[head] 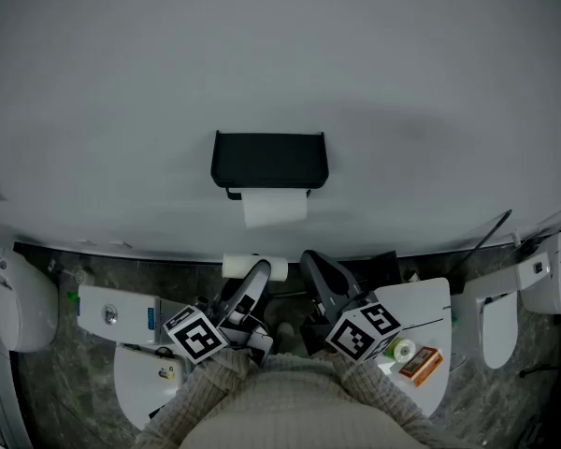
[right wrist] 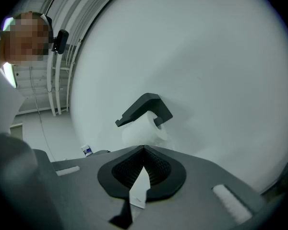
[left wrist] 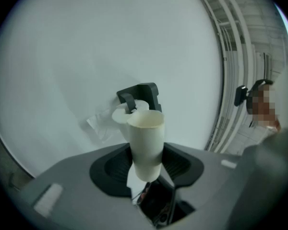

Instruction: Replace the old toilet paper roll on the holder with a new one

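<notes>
Cardboard tube [left wrist: 145,133] stands clamped in left claw [left wrist: 146,164], apart from holder [left wrist: 143,92].

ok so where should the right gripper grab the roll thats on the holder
Take the roll across its round body, coming from the front and slightly below: the black holder has a shelf over its top and the wall is behind it. The right gripper is shut and empty, so it must open first.
</notes>
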The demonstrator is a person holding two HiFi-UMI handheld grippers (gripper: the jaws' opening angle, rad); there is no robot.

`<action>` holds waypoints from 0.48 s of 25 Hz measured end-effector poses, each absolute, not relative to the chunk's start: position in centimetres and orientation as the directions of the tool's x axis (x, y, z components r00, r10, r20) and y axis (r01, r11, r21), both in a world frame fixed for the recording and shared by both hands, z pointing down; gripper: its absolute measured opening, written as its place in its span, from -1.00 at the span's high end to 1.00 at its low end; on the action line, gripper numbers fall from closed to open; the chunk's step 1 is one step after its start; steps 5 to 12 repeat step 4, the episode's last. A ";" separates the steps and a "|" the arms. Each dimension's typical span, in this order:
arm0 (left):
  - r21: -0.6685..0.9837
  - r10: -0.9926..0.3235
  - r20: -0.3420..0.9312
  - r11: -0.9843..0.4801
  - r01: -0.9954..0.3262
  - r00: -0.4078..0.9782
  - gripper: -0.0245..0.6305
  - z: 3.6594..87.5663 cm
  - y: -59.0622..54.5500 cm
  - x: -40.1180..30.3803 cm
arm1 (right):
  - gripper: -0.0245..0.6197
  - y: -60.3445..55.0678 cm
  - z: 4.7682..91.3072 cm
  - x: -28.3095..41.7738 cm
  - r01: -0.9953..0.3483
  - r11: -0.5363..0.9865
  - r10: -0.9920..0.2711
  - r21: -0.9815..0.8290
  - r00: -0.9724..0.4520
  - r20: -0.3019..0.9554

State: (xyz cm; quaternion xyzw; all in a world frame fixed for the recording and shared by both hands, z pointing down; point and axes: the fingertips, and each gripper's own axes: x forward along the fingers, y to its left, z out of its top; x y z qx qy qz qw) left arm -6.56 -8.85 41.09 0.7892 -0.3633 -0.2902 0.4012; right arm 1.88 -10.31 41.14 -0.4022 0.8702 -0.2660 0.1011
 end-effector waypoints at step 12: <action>0.839 -0.799 -0.169 -0.424 -0.342 0.576 0.38 41.0 -9.0 -6.4 | 0.93 -10.5 41.1 1.9 -0.645 0.533 -0.756 -0.548 -0.653 0.033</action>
